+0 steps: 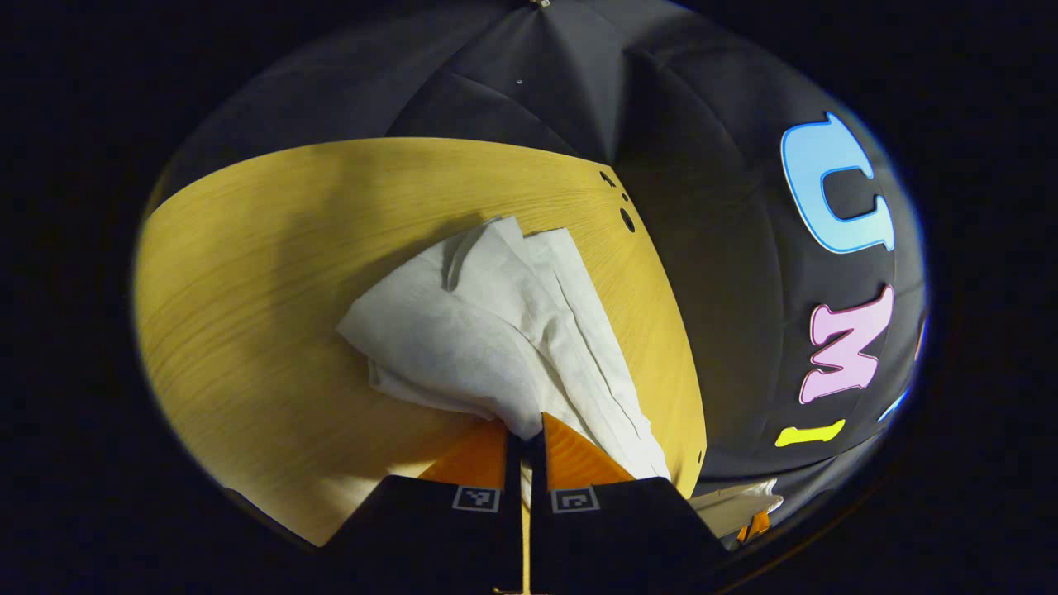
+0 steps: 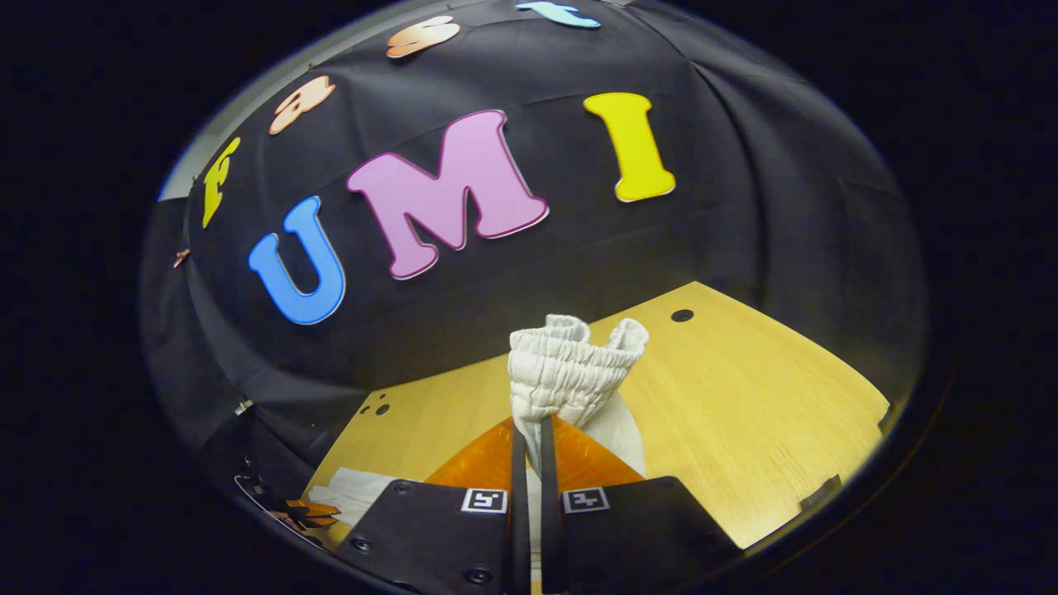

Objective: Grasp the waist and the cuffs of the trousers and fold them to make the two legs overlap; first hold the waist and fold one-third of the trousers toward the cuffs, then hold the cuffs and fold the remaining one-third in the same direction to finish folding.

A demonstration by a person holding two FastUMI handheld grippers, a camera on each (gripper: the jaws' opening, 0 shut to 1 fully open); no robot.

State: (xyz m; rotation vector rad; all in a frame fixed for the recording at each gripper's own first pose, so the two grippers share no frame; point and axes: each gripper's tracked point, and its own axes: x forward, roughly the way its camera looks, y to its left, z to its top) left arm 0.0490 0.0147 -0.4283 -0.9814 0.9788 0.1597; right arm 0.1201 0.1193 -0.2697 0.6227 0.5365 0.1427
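Note:
White trousers (image 1: pixel 471 330) lie bunched and partly doubled over on a wooden table (image 1: pixel 248 289). My left gripper (image 1: pixel 526 426) is shut on a gathered edge of the cloth at its near end; I cannot tell which end that is. In the right gripper view, the elastic waistband (image 2: pixel 570 364) stands up in a ruffled fan above my right gripper (image 2: pixel 531 426), which is shut on it, lifted over the table (image 2: pixel 744 413). More white cloth (image 2: pixel 355 487) trails off to the lower left, toward the other gripper (image 2: pixel 306 512).
The table has small round holes (image 1: pixel 626 219) near its far corner and another hole (image 2: pixel 682 315) near the back edge. Black booth cloth (image 1: pixel 744 314) hangs close behind the table. Bare wood stretches to the left of the trousers.

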